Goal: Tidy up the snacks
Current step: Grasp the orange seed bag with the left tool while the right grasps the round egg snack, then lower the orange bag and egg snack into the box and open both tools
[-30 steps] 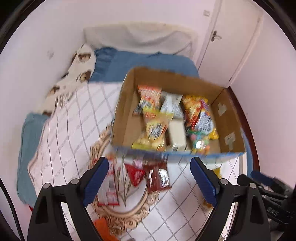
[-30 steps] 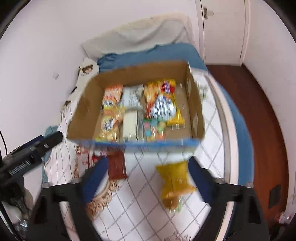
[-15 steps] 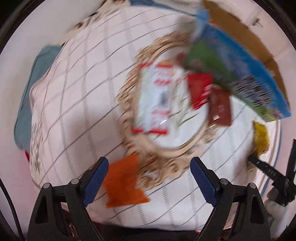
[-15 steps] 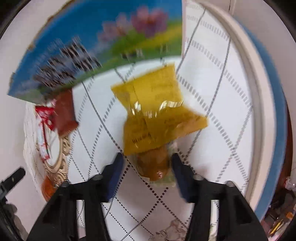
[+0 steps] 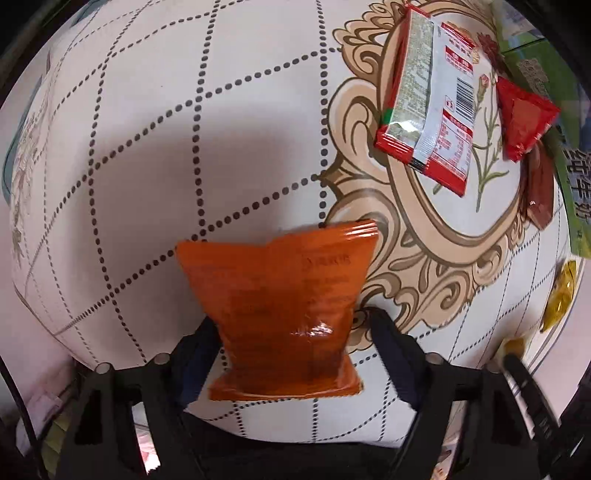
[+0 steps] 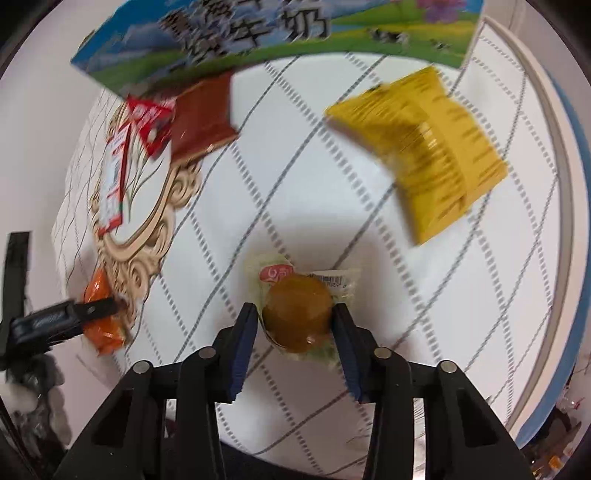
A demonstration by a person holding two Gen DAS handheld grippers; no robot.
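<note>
An orange snack packet (image 5: 280,317) lies flat on the white dotted-grid cloth (image 5: 184,129). My left gripper (image 5: 291,350) points down over it with a finger on each side. Its jaws are closing and a gap still shows at the right finger (image 5: 391,350). In the right wrist view a round brown cake in a clear wrapper (image 6: 297,312) sits between the closing jaws of my right gripper (image 6: 295,332). Both pads touch its sides. The printed blue and green snack box (image 6: 258,33) stands at the top of that view.
A yellow packet (image 6: 421,155) lies to the upper right of the cake. A brown packet (image 6: 201,118), a red packet (image 6: 151,122) and a white and red packet (image 5: 432,103) lie by the box on the beige ornate motif. The cloth's edge runs just behind both grippers.
Both grippers have dropped and tipped down onto the cloth. The left one now straddles the orange packet with narrower jaws. The right one's jaws have closed in on the wrapped cake.
</note>
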